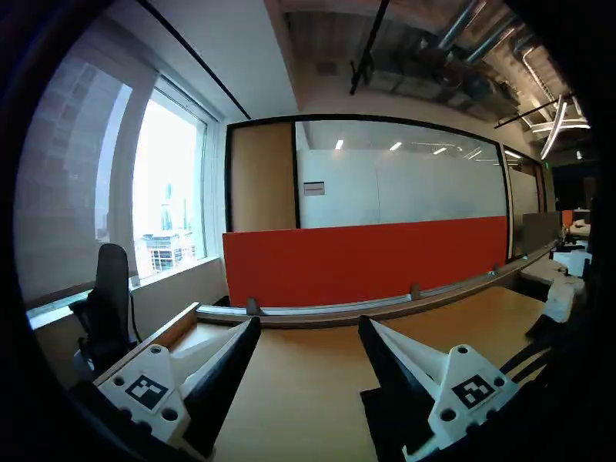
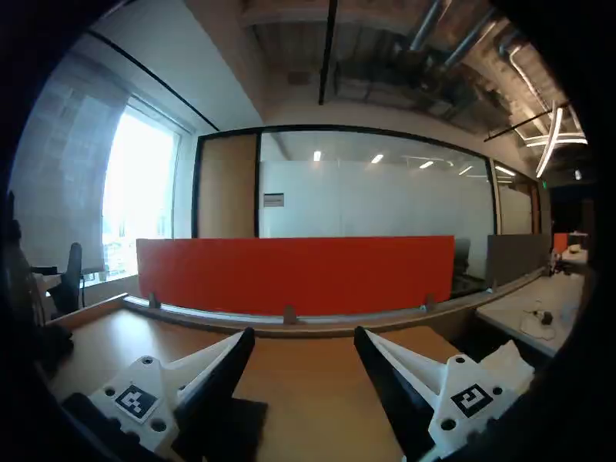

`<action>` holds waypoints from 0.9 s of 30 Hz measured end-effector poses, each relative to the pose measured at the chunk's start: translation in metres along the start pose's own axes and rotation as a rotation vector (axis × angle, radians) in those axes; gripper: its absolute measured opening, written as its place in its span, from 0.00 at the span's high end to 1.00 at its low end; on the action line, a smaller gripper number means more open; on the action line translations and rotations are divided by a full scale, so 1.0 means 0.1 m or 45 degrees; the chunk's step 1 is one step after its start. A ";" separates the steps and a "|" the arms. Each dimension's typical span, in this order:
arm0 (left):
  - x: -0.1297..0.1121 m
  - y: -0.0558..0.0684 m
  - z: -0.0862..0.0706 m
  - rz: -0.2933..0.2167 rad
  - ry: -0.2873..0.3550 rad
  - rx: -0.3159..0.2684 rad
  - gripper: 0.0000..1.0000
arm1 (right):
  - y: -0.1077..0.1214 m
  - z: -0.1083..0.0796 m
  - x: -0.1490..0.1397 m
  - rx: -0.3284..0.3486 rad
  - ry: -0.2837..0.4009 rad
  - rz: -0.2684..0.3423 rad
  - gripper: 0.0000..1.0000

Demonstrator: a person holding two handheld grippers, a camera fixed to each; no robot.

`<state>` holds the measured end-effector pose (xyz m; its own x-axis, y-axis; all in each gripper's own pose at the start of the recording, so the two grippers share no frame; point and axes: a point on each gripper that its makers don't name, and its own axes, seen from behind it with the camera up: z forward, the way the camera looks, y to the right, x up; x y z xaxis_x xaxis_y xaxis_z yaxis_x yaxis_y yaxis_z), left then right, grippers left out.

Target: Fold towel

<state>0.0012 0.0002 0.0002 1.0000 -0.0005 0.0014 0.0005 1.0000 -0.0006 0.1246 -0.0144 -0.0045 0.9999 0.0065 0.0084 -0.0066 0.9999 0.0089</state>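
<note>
Towel, perhaps: a white crumpled cloth [image 2: 514,360] lies near our right gripper [image 2: 302,333]. We hold it and our left gripper [image 1: 308,323] wide and empty over the light wooden bench [image 1: 308,400].

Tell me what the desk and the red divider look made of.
Desk: likely wood laminate, given its even light tan surface with a soft sheen. Divider: probably a fabric-covered panel, matte orange-red with no glare; it is too far off to see a weave.
</note>
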 end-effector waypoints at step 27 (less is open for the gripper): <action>-0.04 0.42 -0.05 0.133 -0.198 -0.336 0.06 | -0.46 -0.07 0.16 0.272 -0.195 -0.146 0.00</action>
<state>-0.0030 0.0423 -0.0047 0.9824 0.1230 0.1405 -0.0818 0.9598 -0.2683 0.1409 -0.0607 -0.0116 0.9815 -0.1240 0.1457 0.0885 0.9694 0.2290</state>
